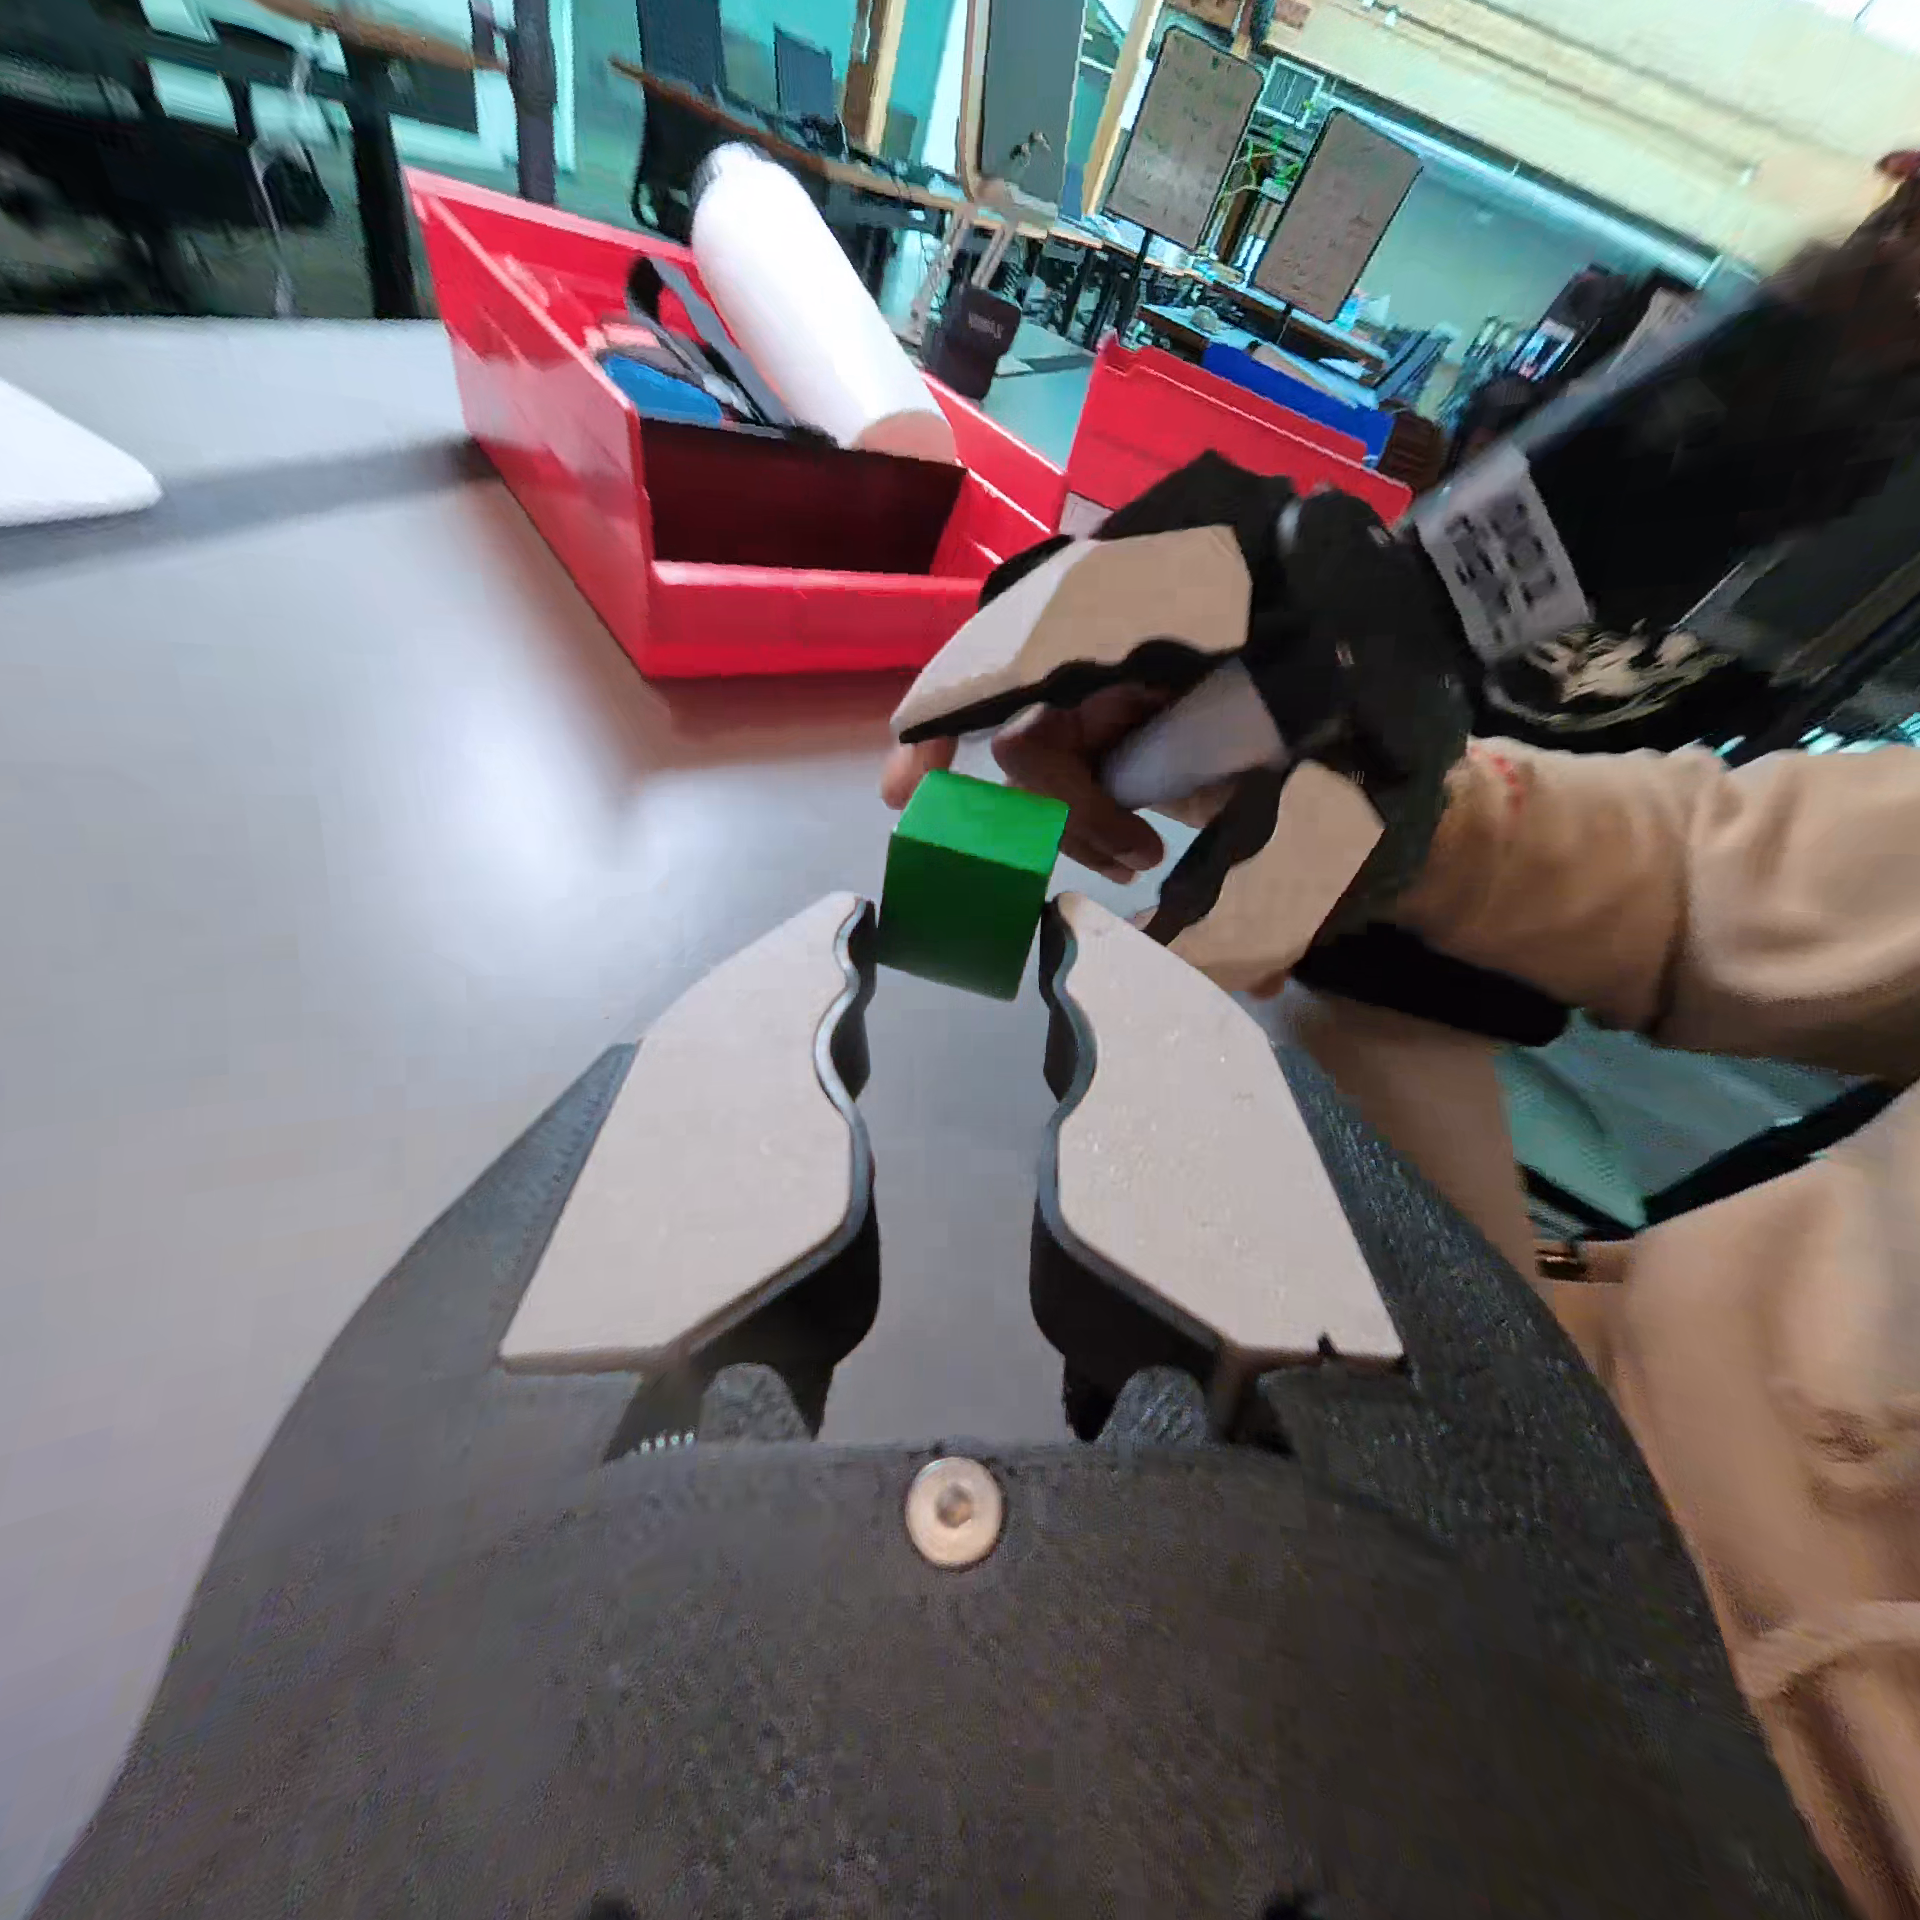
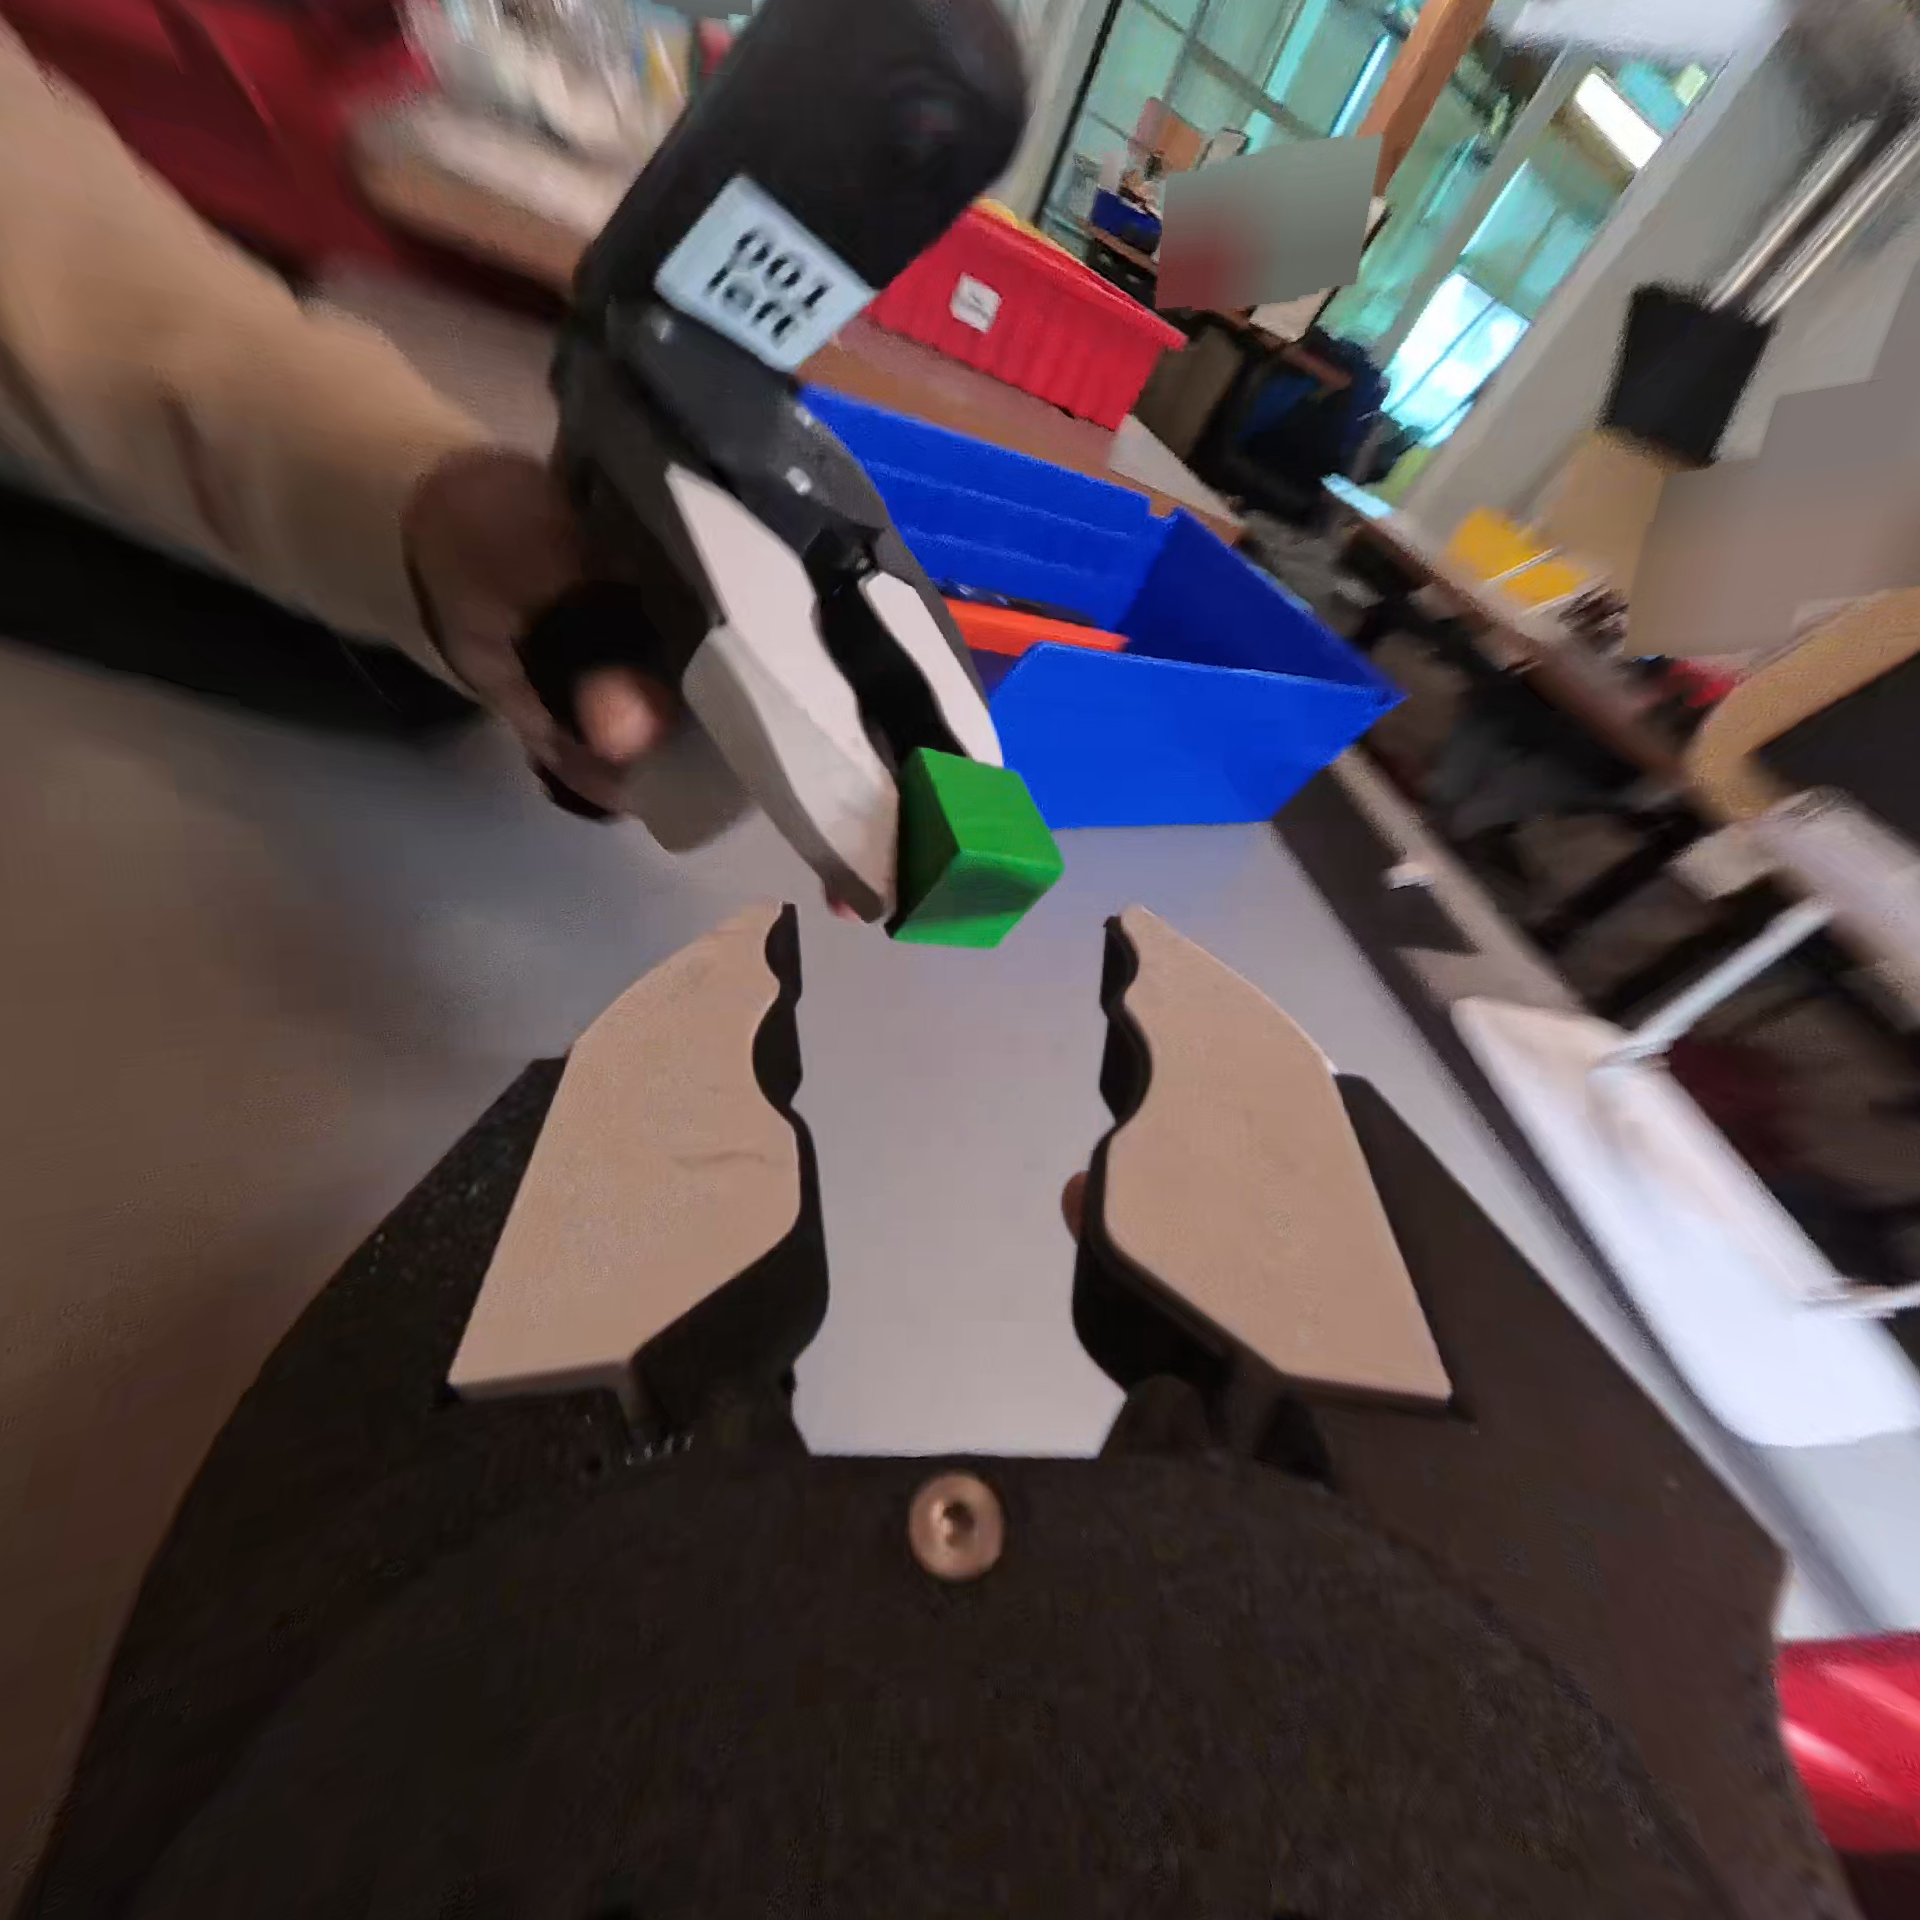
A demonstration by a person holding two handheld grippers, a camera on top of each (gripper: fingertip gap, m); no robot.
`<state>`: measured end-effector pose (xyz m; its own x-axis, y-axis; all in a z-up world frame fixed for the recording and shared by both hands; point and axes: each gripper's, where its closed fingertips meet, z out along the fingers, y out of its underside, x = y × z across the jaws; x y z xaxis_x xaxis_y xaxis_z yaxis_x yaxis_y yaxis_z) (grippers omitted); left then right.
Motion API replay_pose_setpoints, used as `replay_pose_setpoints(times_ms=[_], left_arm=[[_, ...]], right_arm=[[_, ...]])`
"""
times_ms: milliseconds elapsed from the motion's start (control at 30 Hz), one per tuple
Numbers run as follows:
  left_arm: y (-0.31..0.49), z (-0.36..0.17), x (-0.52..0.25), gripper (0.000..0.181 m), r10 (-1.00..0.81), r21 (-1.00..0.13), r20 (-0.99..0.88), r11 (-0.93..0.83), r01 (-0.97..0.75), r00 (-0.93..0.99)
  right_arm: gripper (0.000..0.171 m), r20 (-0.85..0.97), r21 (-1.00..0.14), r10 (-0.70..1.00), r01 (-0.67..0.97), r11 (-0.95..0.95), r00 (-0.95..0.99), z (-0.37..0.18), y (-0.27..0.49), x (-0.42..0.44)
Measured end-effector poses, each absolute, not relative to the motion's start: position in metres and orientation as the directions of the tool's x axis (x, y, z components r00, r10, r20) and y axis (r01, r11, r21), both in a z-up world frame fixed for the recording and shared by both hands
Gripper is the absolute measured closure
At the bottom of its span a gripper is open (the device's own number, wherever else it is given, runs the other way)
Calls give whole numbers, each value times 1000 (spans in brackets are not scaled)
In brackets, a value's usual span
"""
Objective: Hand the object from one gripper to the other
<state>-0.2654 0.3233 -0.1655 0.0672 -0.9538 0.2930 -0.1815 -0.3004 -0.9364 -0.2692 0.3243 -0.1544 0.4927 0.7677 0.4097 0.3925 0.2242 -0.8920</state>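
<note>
A green cube [image 1: 961, 894] is clamped between the fingertips of my left gripper [image 1: 961, 920], a little above the grey table [image 1: 312, 831]. My right gripper [image 1: 1039, 821] comes in from the right, open, with its fingers just behind and beside the cube. In the right wrist view my right gripper [image 2: 954, 920] is open and empty. There the cube [image 2: 971, 847] sits just beyond its fingertips, slightly left of centre, held by the left gripper [image 2: 930, 826]. The cube is outside the right jaws.
A red bin [image 1: 582, 447] holding a white roll [image 1: 800, 301] and dark items stands on the table behind, with a second red bin [image 1: 1195, 426] to its right. A blue bin [image 2: 1164, 717] stands beyond the cube. White sheets [image 2: 1662, 1226] lie along the table's right edge. Less than 4 cm separates the two grippers' tips.
</note>
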Motion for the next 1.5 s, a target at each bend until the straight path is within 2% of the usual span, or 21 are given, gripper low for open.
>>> replay_pose_setpoints(times_ms=[133, 200, 233, 267, 333, 400, 467, 533, 633, 767, 967, 1133, 1233, 1300, 1367, 1433, 1500], left_arm=[[313, -175, -259, 151, -877, -854, 479, -477, -210, 46], [310, -176, -257, 151, -847, -826, 530, -524, -209, 30], [308, -175, -257, 153, -844, -825, 536, -527, -204, 12], [307, -170, -258, 151, -849, -837, 527, -514, -188, -23], [304, -156, -260, 136, -868, -869, 488, -474, -145, -89], [305, -147, -264, 131, -911, -916, 396, -384, -116, -112], [304, -144, -269, 132, -960, -965, 254, -242, -103, -114], [299, -143, -271, 134, -987, -991, 101, -90, -99, -122], [283, -143, -272, 136, -983, -994, -35, 53, -92, -183], [260, -148, -274, 138, -950, -983, -135, 164, -81, -281], [240, -163, -272, 140, -890, -922, -321, 371, -108, -325], [248, -169, -266, 140, -868, -871, -430, 471, -140, -247], [270, -158, -266, 141, -903, -892, -410, 427, -146, -130], [287, -153, -268, 141, -952, -938, -299, 306, -163, -68], [302, -149, -269, 141, -994, -981, -111, 111, -158, -14], [314, -148, -270, 142, -995, -985, 103, -104, -134, 15], [321, -150, -270, 142, -963, -956, 270, -271, -115, 26]], right_arm=[[115, 753, -630, 541, 647, 430, 375, -165, 327, -275], [131, 832, -526, 449, 721, 451, 326, -168, 331, -271], [141, 837, -515, 448, 728, 452, 314, -169, 331, -269], [141, 807, -557, 486, 706, 437, 336, -169, 330, -268], [142, 630, -745, 643, 572, 342, 436, -161, 327, -265], [142, 366, -911, 800, 356, 205, 475, -146, 319, -264], [142, 71, -985, 920, 172, 4, 385, -137, 305, -264], [142, -178, -977, 956, 73, -200, 234, -134, 291, -267], [142, -401, -912, 915, 80, -403, 48, -143, 273, -275], [143, -525, -845, 846, 179, -504, -95, -153, 250, -285], [143, -629, -771, 763, 244, -589, -147, -159, 237, -294], [143, -624, -770, 776, 240, -591, -89, -166, 243, -301], [136, -567, -814, 824, 160, -558, -11, -161, 262, -293], [128, -511, -855, 858, 67, -514, 52, -149, 277, -284], [123, -365, -925, 914, 44, -378, 177, -143, 291, -277], [117, -138, -976, 943, 121, -182, 304, -145, 299, -274], [113, 117, -967, 907, 255, 11, 404, -153, 308, -275]])
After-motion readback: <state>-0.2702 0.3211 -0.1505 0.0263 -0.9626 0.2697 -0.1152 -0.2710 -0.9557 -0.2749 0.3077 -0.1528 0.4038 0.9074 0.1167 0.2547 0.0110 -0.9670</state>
